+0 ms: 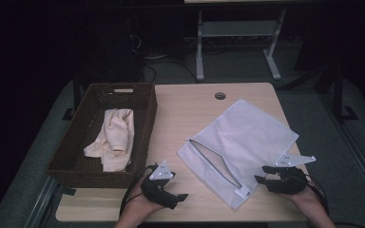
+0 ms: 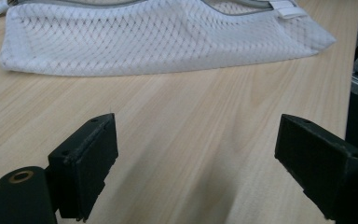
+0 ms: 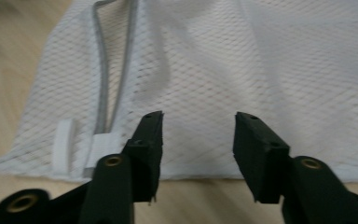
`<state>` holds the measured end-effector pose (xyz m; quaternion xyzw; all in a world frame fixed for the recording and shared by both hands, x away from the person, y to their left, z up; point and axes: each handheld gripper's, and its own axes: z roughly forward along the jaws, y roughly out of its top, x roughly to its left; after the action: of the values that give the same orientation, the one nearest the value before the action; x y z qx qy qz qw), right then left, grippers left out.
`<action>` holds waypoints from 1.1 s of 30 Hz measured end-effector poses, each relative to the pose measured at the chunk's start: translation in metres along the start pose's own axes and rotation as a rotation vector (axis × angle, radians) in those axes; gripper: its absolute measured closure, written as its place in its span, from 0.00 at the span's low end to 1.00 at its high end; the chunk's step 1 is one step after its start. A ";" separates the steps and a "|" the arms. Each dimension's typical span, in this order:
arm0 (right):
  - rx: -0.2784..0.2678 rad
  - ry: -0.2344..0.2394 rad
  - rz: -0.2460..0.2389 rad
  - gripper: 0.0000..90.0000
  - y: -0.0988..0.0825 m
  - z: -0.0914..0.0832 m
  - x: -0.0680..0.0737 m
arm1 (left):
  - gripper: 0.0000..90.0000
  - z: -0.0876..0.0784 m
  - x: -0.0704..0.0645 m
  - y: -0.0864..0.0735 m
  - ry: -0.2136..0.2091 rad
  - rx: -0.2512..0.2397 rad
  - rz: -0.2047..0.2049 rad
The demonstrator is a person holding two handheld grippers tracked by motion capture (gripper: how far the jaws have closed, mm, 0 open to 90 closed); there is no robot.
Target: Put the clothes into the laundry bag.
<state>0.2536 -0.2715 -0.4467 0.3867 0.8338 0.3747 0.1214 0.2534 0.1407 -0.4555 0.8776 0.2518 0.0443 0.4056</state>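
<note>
The tabletop (image 1: 195, 109) carries a basket (image 1: 145, 128) holding a cloth (image 1: 114, 137), well off from the left claw (image 1: 183, 196). A mesh bag (image 1: 237, 137) lies flat just ahead of the right claw (image 1: 261, 174), zip gaping. Both claws stand open and empty, the left one near the bag's edge

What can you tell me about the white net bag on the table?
The white net bag is a flat pouch of see-through mesh, lying slanted on the right half of the wooden table. A grey zipper runs along its left side and gapes open, with a small white tab at its near end. It looks empty. The right tongs hover open at its near corner, pinching nothing. The left tongs rest apart from it.
</note>
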 end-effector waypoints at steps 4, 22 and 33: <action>0.013 0.023 -0.015 0.42 -0.005 0.002 0.007 | 0.14 -0.004 -0.003 0.005 -0.004 0.010 -0.003; 0.025 0.042 -0.048 0.31 -0.004 0.010 0.012 | 0.14 -0.047 -0.003 0.057 0.019 0.011 -0.014; 0.011 0.039 -0.054 0.29 -0.003 0.008 0.013 | 0.15 -0.082 0.026 0.074 0.118 0.036 -0.023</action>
<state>0.2468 -0.2589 -0.4534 0.3574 0.8482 0.3743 0.1129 0.2830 0.1692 -0.3494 0.8777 0.2859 0.0867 0.3746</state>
